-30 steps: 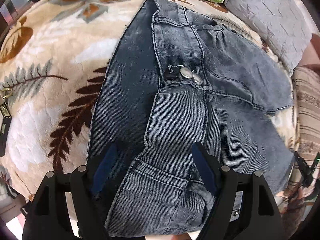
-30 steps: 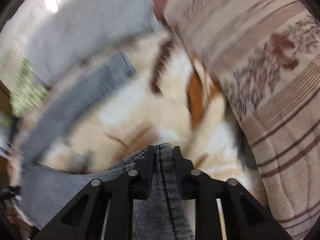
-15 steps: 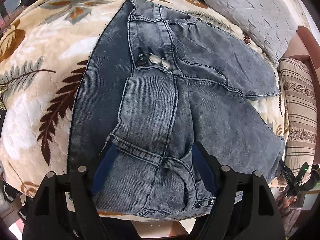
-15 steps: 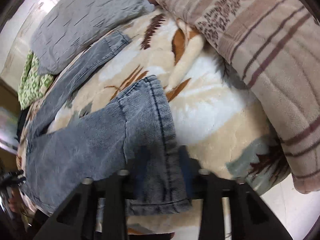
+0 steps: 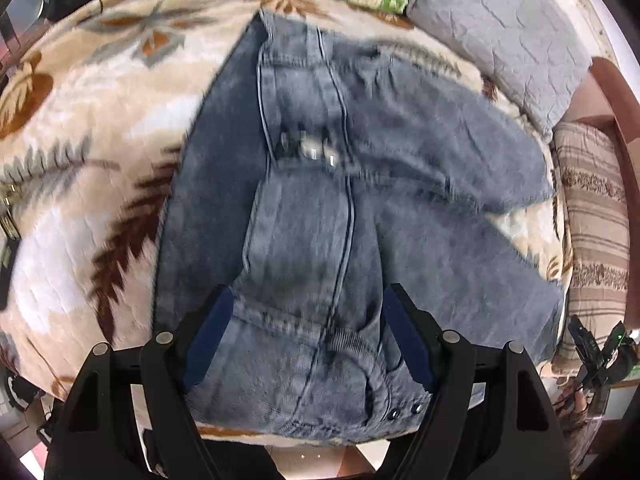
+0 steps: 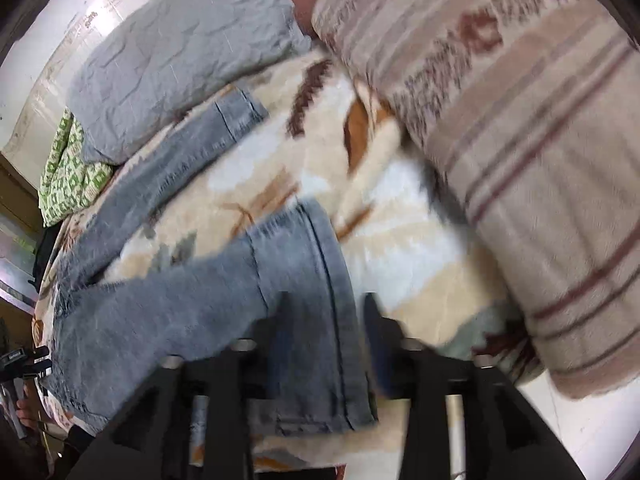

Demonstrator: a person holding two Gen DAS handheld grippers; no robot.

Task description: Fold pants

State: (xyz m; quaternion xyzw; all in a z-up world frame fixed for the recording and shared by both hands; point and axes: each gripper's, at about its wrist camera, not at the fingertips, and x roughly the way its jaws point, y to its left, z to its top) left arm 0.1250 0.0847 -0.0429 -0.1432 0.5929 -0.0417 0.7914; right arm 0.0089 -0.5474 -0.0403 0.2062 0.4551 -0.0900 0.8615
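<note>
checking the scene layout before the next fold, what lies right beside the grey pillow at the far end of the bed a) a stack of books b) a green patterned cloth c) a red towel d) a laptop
b: in the right wrist view a green patterned cloth lies bunched against the grey pillow, past the jeans.

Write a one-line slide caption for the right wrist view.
Right tool, just opened, over the jeans hem on the leaf-print blanket.
</note>
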